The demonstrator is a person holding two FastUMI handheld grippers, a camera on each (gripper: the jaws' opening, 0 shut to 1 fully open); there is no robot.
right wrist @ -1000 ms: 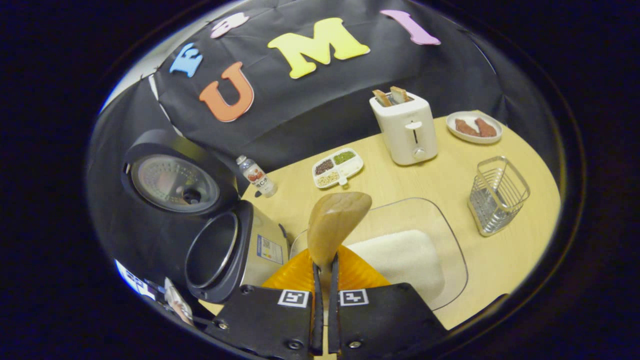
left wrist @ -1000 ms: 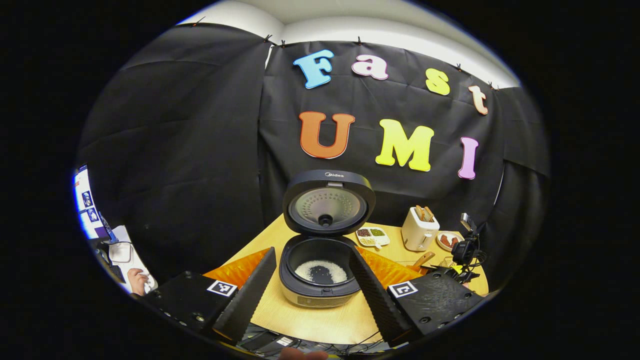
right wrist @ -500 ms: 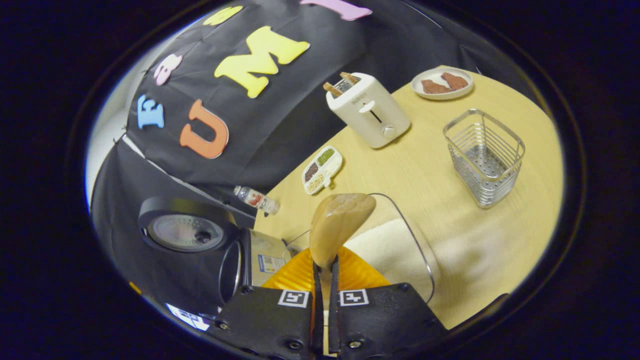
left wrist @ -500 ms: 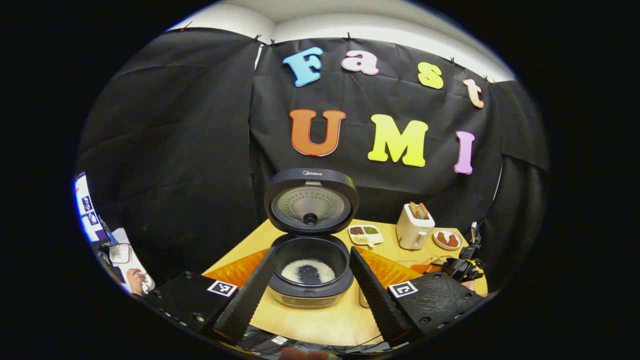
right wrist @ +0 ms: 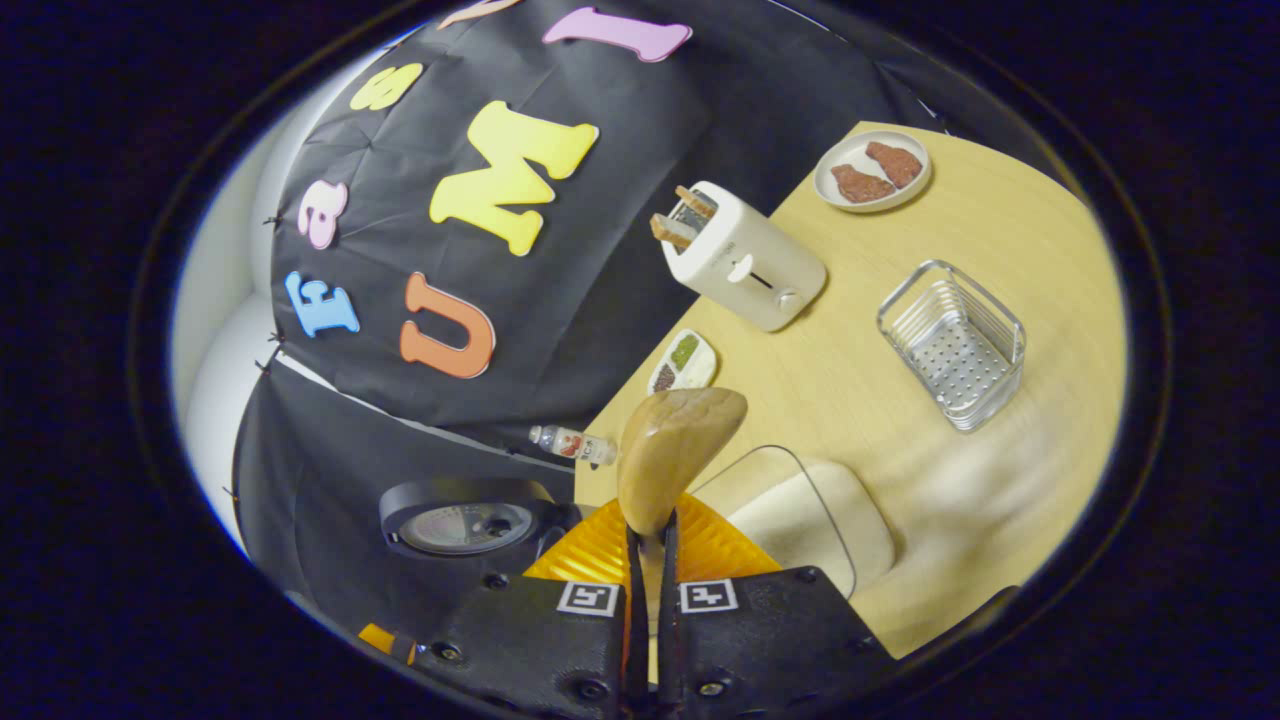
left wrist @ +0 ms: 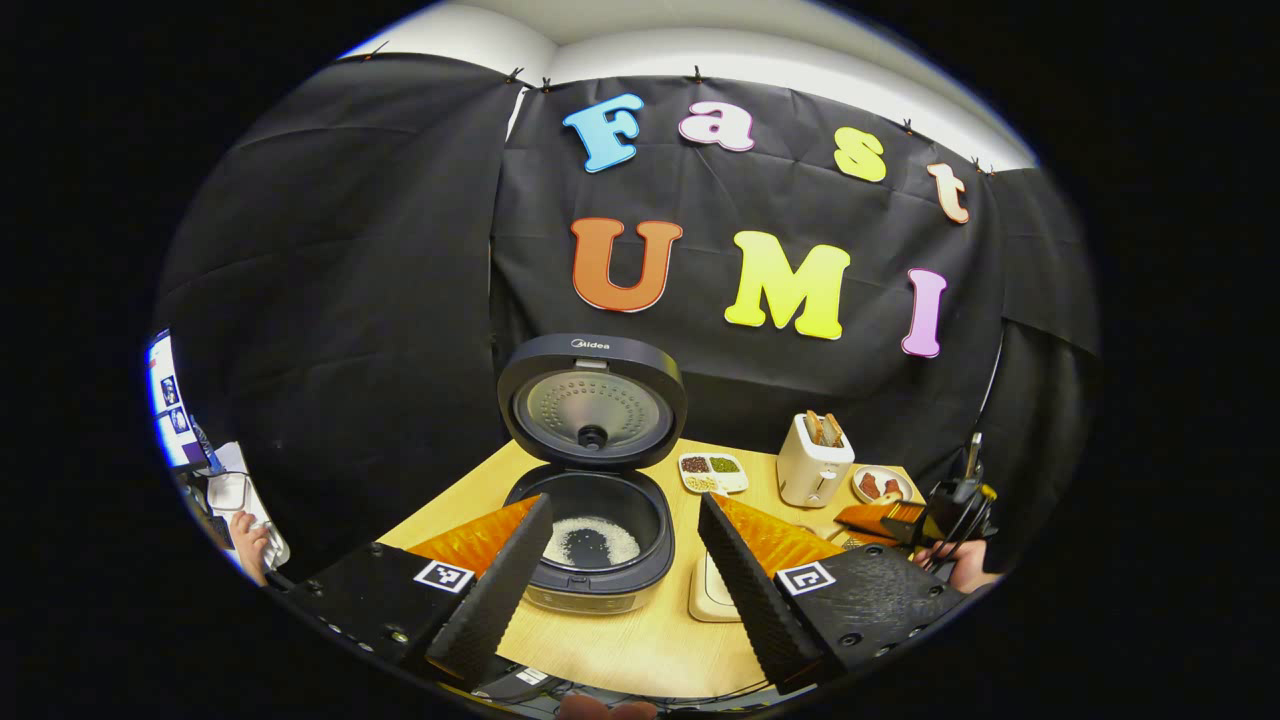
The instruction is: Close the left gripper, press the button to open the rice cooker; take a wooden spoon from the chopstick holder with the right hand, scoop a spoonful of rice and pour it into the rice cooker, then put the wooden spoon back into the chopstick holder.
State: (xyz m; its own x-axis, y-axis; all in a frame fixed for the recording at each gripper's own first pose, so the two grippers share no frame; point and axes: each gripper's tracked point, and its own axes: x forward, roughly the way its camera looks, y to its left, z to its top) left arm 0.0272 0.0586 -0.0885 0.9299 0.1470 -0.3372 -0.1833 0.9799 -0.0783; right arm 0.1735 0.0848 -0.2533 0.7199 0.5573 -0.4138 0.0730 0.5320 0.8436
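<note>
Light is falling evenly from overhead, and I am seeing the table [right wrist: 1000, 220] glowing warm and bright against the dim cloth wall; soft shadows are pooling under the toaster [right wrist: 740, 262] and the wire basket [right wrist: 952, 342]; in the right gripper view the table near my fingers is smearing with motion blur; the fisheye lens is bending everything toward the edges; the left gripper view is staying sharp, with a faint sheen lying on the rice cooker [left wrist: 592, 470] lid.

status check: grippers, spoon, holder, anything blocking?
Left gripper open, facing open rice cooker. Right gripper shut on wooden spoon, bowl empty. Chopstick holder empty, upright; toaster beside it, no obstruction visible.
</note>
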